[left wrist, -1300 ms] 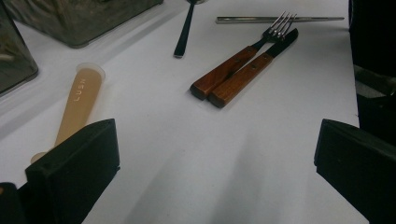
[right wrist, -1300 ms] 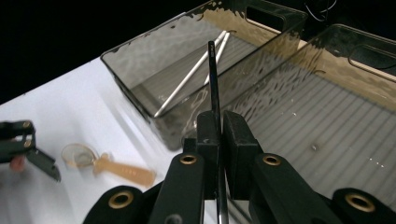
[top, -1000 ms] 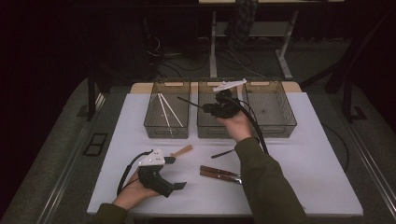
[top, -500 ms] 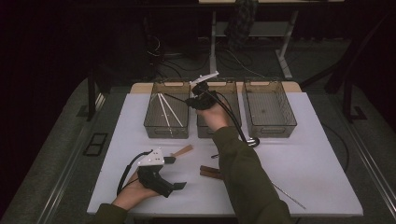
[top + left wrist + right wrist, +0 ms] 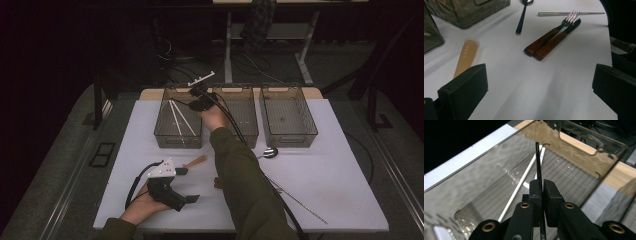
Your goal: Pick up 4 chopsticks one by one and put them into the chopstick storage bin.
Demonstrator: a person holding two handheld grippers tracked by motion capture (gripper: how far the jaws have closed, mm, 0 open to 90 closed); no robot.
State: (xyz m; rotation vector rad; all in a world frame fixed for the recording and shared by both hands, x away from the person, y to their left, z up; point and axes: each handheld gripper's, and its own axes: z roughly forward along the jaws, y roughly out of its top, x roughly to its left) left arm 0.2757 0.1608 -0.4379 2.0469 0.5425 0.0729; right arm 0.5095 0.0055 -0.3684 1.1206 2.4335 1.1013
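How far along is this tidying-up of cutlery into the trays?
Early on. Two white chopsticks already lie in the left tray. The right tongs hold a black chopstick over that tray. A fork, knife, spoon, metal chopstick and tan utensil remain on the table; the left tongs wait open.

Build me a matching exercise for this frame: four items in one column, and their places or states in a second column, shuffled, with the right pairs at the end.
Items:
1. black chopstick
2. white chopsticks
3. fork
4. left gripper

Places or states:
A. lying on the table beside a wooden-handled knife
B. jaws open, resting low on the table
C. clamped between the right gripper jaws, above the left bin
D. lying inside the left bin

Pairs: 1-C, 2-D, 3-A, 4-B
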